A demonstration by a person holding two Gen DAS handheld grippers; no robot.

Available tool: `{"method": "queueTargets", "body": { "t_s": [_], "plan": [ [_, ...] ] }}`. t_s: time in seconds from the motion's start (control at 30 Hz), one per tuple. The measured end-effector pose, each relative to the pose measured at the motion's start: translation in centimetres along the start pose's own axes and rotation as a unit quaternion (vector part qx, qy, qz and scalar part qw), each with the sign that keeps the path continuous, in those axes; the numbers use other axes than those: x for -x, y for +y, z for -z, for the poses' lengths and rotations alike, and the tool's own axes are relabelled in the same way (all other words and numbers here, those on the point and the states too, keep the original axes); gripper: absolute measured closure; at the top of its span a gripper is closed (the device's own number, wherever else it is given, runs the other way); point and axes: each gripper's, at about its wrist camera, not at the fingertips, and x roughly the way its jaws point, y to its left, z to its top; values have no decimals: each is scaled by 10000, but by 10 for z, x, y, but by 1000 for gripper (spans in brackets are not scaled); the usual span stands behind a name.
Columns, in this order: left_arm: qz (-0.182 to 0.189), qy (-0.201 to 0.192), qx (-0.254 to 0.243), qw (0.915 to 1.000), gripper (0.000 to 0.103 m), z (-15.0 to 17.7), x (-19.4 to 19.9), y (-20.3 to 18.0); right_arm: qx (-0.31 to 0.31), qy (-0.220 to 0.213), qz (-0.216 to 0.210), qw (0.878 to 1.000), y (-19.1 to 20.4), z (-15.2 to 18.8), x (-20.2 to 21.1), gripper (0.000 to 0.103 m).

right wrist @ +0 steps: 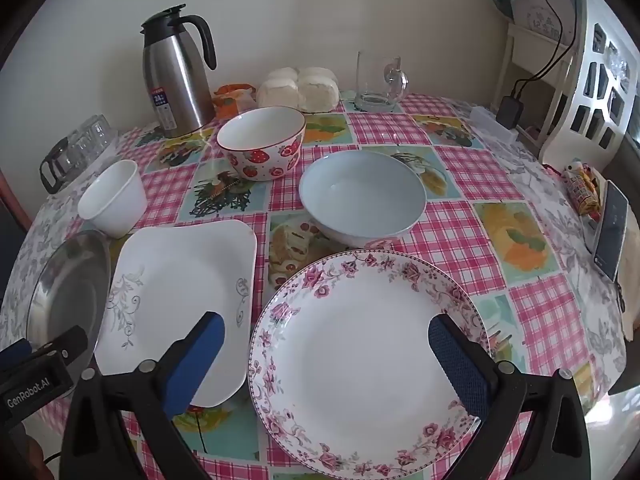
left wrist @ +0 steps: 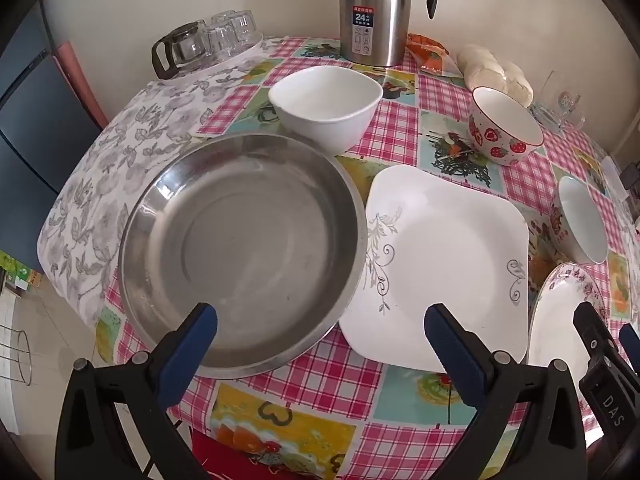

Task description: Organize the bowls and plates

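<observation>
Left wrist view has my left hand-held gripper (left wrist: 320,332) spread wide and grasping nothing, poised above the near edge of the worktop (left wrist: 328,368). The steel plate (left wrist: 240,240) fills the centre left of the frame, its near rim just under my left finger, while the square white plate (left wrist: 444,256) lies centre right, tucked against the steel rim, with my right finger over its near edge. So this gripper straddles the seam between the two, slightly favouring neither.

In the right wrist view my right hand-held gripper (right wrist: 326,344) is likewise released and empty, hanging over the floral plate (right wrist: 360,360) at lower centre; both fingers frame that plate's near half. The square plate sits to its left, close by but apart from it.

Bowls stand farther up the frames: a square white bowl (left wrist: 326,108), a strawberry bowl (right wrist: 262,144) and a pale blue bowl (right wrist: 362,196), the last just behind the floral plate.

My judgement: nothing is stacked yet. The right hand is nearest the floral plate, the left nearest the steel and square plates. Each plate lies flat, so any grasp must come in low at the near rim.
</observation>
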Motion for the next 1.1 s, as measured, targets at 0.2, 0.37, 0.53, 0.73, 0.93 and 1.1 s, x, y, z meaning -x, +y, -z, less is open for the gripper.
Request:
{"method": "queueTargets", "body": {
  "t_s": [0.2, 0.37, 0.53, 0.73, 0.93, 1.1],
  "plan": [
    [55, 6, 27, 10000, 0, 0, 1, -5, -6, 63, -8, 10000, 2, -2, -1, 0],
    [55, 10, 40, 10000, 0, -2, -3, -12, 6, -4, -55, 10000, 3, -2, 1, 0],
    [144, 56, 110, 9998, 0, -1, -5, -7, 58, -30, -72, 10000, 3, -1, 0, 0],
    [178, 135, 152, 9996, 0, 0, -8, -3, 71, 8, -56, 10000, 3, -1, -1, 0],
    [207, 167, 149, 9995, 0, 1, -9, -1, 61, 50, -25, 10000, 2, 0, -3, 0],
    [225, 183, 150, 9995, 0, 1, -9, 0, 62, 81, -12, 9999, 2, 0, -4, 0]
  ]
}}
